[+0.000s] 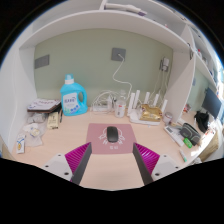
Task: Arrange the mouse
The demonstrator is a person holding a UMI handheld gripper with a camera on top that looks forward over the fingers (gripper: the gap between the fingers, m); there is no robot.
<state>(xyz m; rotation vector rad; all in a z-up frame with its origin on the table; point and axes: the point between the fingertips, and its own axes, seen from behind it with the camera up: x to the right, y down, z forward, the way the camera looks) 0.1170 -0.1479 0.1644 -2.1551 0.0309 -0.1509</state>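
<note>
A dark mouse (113, 134) sits on a pink mouse mat (112, 140) in the middle of a light wooden desk (50, 152). My gripper (112, 158) is just short of the mat's near edge, with the mouse beyond the fingertips. The two fingers (78, 159) with magenta pads stand wide apart and hold nothing.
A blue bottle with a white cap (72, 97) stands at the back left, with small items (40, 125) beside it. A white cable and small white things (130, 102) stand at the back. Clutter (185, 130) lies at the right. Shelves run overhead.
</note>
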